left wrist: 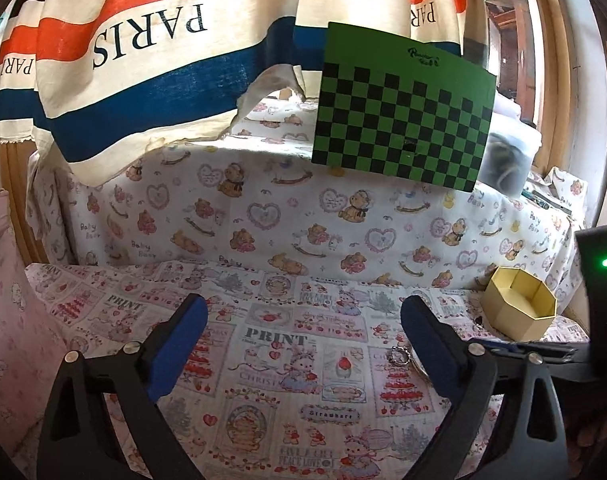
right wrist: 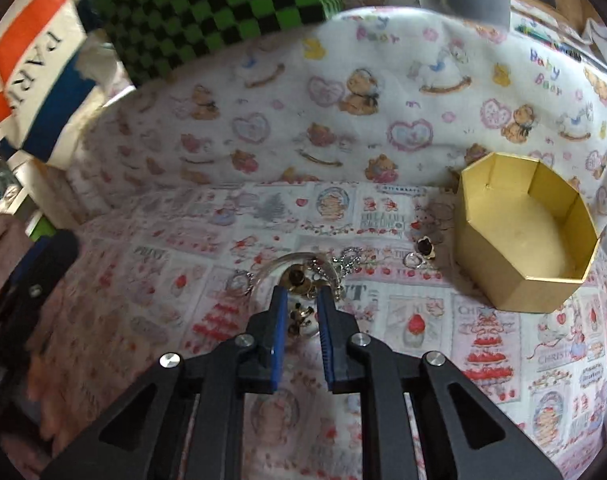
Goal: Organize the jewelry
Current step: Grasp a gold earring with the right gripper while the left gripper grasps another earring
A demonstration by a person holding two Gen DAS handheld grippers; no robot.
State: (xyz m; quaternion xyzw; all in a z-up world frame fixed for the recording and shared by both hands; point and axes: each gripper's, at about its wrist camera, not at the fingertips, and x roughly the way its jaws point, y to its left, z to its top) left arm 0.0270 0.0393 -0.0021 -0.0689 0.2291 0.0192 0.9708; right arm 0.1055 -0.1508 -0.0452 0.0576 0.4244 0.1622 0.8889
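Right hand-held gripper (right wrist: pixel 300 304), fingers narrowly apart, straddles the jewelry pile (right wrist: pixel 299 280) (gold box (right wrist: pixel 519 280) near the surface's (right wrist: pixel 163 272) back edge); left hand-held gripper (left wrist: pixel 303 320) gapes wide.

Your left tool (left wrist: pixel 303 344), at the bottom of the frame, shows matte black triangular-cutout arms, silver round screws and blue padded fingers (left wrist: pixel 175 348). Your right tool (right wrist: pixel 299 312) matches it: black frame, silver screws, ribbed blue pads (right wrist: pixel 277 336). A green light glows at the left view's right edge.
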